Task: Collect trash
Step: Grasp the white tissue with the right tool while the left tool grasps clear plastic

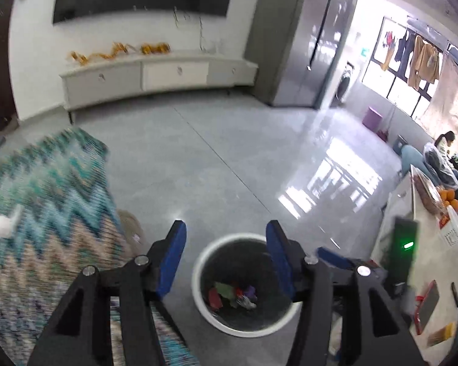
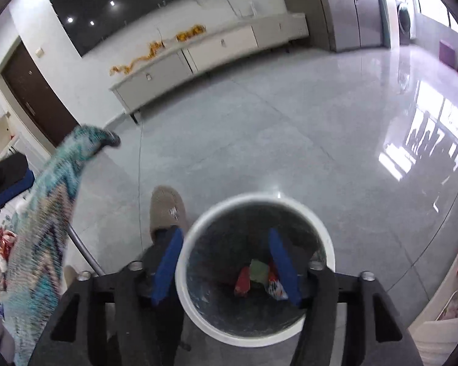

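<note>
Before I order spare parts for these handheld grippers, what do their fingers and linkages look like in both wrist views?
Both match. The left gripper and the right gripper each have two flat blue finger pads mounted on matte black angular linkage arms with triangular cut-outs. Round silver pivot bolts sit at the joints. No cables, markings or sleeves show.

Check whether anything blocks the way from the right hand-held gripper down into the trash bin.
Nothing visible does. The right hand-held gripper hangs open over the trash bin, whose mouth is uncovered, wrappers at the bottom.
</note>
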`<state>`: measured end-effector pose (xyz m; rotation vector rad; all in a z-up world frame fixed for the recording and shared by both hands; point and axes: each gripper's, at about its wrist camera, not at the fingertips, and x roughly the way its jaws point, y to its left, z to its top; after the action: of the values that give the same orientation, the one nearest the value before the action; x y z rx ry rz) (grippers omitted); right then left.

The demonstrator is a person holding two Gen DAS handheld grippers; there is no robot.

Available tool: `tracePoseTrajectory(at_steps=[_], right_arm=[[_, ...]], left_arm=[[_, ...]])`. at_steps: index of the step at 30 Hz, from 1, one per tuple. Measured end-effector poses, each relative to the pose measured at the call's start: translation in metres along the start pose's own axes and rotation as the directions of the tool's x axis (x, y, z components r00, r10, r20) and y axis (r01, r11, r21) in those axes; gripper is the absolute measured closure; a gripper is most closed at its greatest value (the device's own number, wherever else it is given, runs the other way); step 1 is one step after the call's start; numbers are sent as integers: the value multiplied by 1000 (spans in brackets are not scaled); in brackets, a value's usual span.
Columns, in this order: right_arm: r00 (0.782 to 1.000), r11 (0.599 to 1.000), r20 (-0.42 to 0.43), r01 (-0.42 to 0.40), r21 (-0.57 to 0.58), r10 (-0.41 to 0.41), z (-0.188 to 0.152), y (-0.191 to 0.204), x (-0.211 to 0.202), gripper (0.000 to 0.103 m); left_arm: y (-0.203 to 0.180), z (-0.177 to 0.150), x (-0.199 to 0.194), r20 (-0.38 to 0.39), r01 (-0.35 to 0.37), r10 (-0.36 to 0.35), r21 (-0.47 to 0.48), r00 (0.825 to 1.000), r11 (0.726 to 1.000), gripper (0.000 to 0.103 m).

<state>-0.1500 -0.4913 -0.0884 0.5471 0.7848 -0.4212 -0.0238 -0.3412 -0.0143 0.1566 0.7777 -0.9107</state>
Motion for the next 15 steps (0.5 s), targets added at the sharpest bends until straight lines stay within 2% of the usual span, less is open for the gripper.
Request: tracePoseTrajectory(at_steps=[4,6,7,10,15], right_arm=[[994,1000,106,-2,-15,4,12,19,-35,14],[986,999,164,-29,-22,32,16,32,-54,7],[982,999,185,-44,-27,48,18,38,-62,0],[964,994,246,-84,-69,99,22,63,-87,0],[942,980,292,-125,-153,165,25,111,-109,0]], left_arm=[[18,-3,-31,18,-31,31,11,999,999,51],[30,-5,-48,37,-51,51,-1,998,999,51],[38,-7,-58,51,-65,65,-13,997,998,51],[59,-11,-82,74,-93,96,-43,993,995,51],[105,-25,-124,102,-173,182,-87,978,981,51]])
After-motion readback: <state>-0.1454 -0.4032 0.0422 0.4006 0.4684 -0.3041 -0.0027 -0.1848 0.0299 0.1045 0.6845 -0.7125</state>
